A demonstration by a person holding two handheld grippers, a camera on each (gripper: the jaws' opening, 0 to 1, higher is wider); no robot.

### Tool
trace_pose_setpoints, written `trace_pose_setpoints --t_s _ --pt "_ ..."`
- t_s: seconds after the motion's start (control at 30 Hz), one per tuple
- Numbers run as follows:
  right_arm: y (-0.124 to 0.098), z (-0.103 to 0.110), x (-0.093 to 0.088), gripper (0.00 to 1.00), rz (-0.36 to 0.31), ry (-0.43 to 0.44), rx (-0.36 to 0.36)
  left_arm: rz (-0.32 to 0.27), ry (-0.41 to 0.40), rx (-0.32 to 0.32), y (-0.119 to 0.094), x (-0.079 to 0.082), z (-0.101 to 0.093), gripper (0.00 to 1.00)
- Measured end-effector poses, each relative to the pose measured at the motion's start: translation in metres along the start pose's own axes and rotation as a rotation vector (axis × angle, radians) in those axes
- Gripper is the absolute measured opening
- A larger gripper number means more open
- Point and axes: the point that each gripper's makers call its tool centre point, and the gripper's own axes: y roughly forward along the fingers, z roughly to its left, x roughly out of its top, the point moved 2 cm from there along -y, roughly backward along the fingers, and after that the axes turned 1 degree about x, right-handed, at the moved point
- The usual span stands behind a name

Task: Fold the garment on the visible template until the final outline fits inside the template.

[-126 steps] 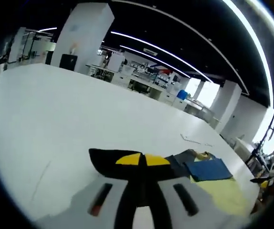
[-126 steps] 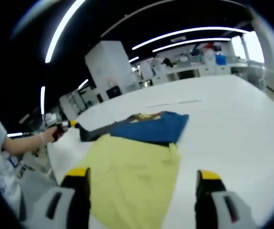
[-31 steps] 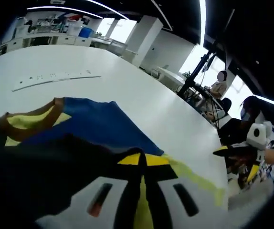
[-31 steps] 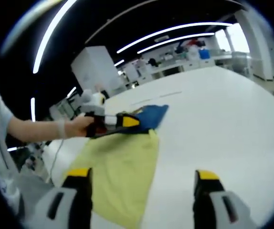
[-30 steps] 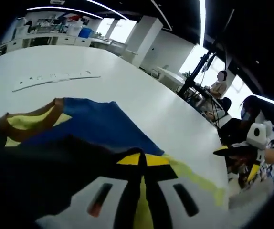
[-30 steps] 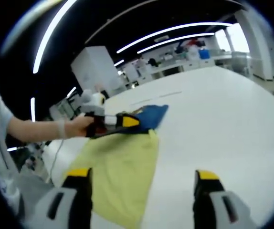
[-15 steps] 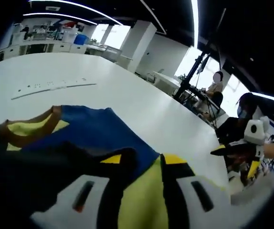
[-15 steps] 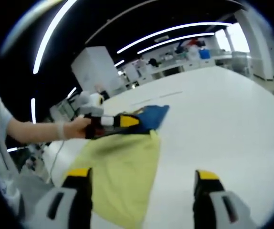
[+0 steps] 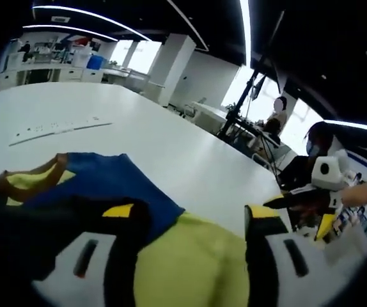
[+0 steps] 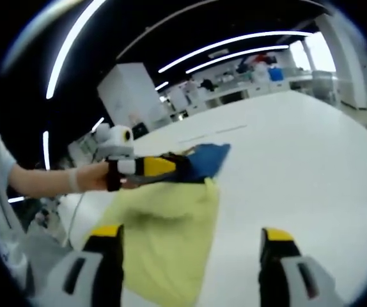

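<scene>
since a second ago my left tongs [image 9: 193,220] have parted off the garment [image 9: 97,182], now lying just ahead-left on the surface [image 10: 311,166]; right tongs [image 10: 190,240] wide, empty, farther off.

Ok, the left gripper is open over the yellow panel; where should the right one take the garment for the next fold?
Probably the near yellow hem of the garment, which lies flat and free between the right gripper's open jaws. Come in low from that near edge; the far blue part is beside the left gripper.
</scene>
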Motion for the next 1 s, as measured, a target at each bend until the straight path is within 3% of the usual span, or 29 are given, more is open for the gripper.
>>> trace_pose_setpoints --t_s 0.2,0.33,0.47,0.6,1.0 --pt "0.002 0.001 0.009 0.88 -0.003 -0.02 0.002 -0.028 0.006 -0.015 -0.018 0.003 -0.018 0.8" --pt "0.004 0.0 0.017 0.88 -0.006 -0.042 0.003 -0.063 0.024 -0.005 -0.034 0.009 -0.016 0.86" --pt "0.013 -0.005 0.03 0.84 -0.021 -0.064 -0.016 -0.093 0.012 0.032 -0.052 0.011 -0.014 0.98" --pt "0.029 -0.001 0.047 0.83 -0.051 -0.069 0.003 -0.127 0.004 0.075 -0.077 0.013 -0.003 0.99" --pt "0.088 0.037 0.075 0.83 -0.003 -0.181 0.108 -0.148 0.003 0.213 -0.143 0.004 0.031 0.99"
